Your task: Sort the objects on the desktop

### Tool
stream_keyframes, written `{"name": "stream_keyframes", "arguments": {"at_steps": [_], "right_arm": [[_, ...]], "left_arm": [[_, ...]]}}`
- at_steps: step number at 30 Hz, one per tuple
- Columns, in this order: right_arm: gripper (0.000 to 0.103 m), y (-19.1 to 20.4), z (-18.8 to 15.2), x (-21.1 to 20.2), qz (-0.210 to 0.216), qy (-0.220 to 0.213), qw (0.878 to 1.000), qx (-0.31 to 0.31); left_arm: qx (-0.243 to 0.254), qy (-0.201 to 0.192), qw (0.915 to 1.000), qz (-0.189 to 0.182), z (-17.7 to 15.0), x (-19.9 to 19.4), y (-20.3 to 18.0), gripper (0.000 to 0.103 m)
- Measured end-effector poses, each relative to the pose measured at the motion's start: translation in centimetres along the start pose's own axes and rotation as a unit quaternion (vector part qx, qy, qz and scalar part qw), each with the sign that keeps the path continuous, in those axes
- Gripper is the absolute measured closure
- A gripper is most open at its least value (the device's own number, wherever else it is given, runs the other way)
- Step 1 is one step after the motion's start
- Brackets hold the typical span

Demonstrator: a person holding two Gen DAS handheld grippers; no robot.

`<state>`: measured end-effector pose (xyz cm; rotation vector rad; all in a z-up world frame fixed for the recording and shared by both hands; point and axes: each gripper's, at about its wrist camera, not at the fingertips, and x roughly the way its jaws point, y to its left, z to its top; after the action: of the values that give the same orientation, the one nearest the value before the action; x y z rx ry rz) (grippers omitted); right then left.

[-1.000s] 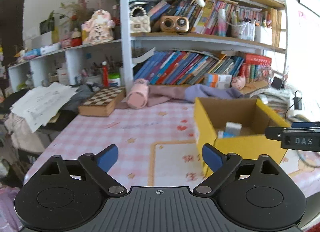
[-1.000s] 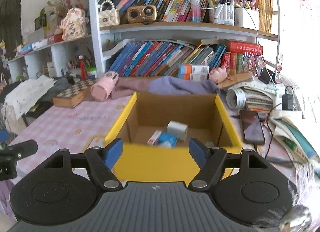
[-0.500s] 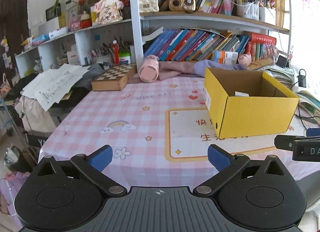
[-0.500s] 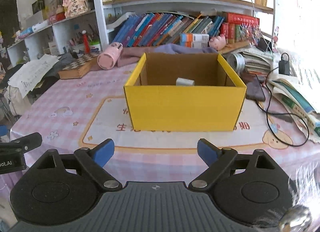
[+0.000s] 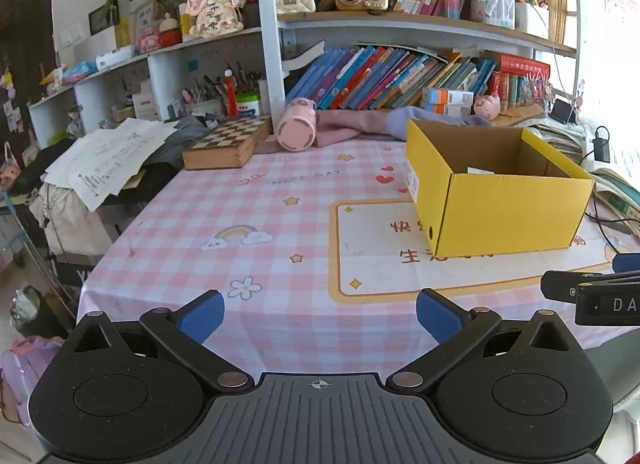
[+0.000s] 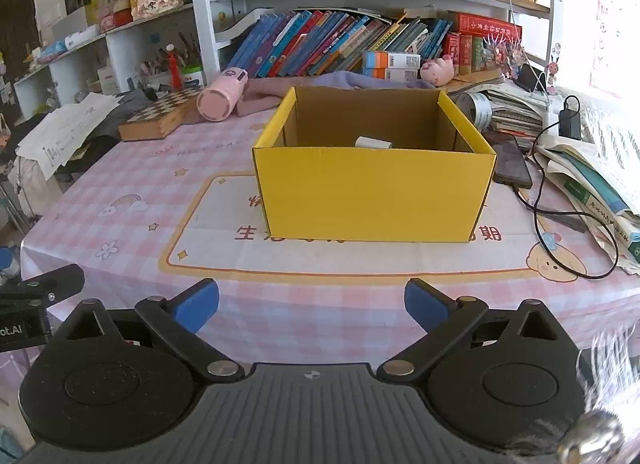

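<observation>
Both grippers hang low over the near edge of the table, side by side. The left gripper [image 5: 318,314] has its blue-padded fingers spread wide apart with nothing between them, only the pink-and-white checked tablecloth [image 5: 280,219] beneath. The right gripper [image 6: 312,306] has its jaws opening, already wide, and nothing sits between them either. In the left wrist view the right gripper's black body pokes in from the right edge; in the right wrist view part of the left gripper shows at the left edge.

Straight ahead of the right gripper stands the open yellow cardboard box [image 6: 372,195], on the cream panel with orange border printed on the cloth. From the left gripper it sits ahead and to the right [image 5: 504,211]. Inside it, the top of a small white rectangular object [image 6: 373,142] peeks above the near wall; the rest of the box floor is hidden from here.

Behind the box, towards the bookshelf full of leaning coloured books [image 6: 340,43], a pink cylindrical cup [image 5: 296,131] lies on its side against a pinkish-purple cloth [image 5: 360,123]. Just left of the cup rests a wooden chessboard box [image 5: 228,143]. To the right of the yellow box lie a dark phone [image 6: 512,165], a black charger cable [image 6: 576,248] and a stack of papers and books.
</observation>
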<state>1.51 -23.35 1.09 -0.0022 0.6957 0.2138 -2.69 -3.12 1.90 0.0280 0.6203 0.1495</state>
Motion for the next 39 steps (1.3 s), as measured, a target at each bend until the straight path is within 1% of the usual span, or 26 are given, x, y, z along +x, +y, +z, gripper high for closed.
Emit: {"name": "stream_keyframes", "arguments": {"at_steps": [4,19,39], "right_arm": [[0.002,0.1,-0.04,0.02,-0.003,0.003,1.0,-0.002],[0.002,0.74,-0.06,0.01,0.011,0.003,1.0,-0.015],[0.0,0.68,0.06,0.21,0.006,0.005,1.0,-0.014]], "left_arm": [[0.002,0.003,1.0,-0.003,-0.1,-0.09,-0.03,0.0],[-0.002,0.012,0.9999,0.003,-0.5,-0.37,0.35,0.0],[-0.002,0.022,0.9997,-0.002,-0.44,0.09,0.22,0.0]]}}
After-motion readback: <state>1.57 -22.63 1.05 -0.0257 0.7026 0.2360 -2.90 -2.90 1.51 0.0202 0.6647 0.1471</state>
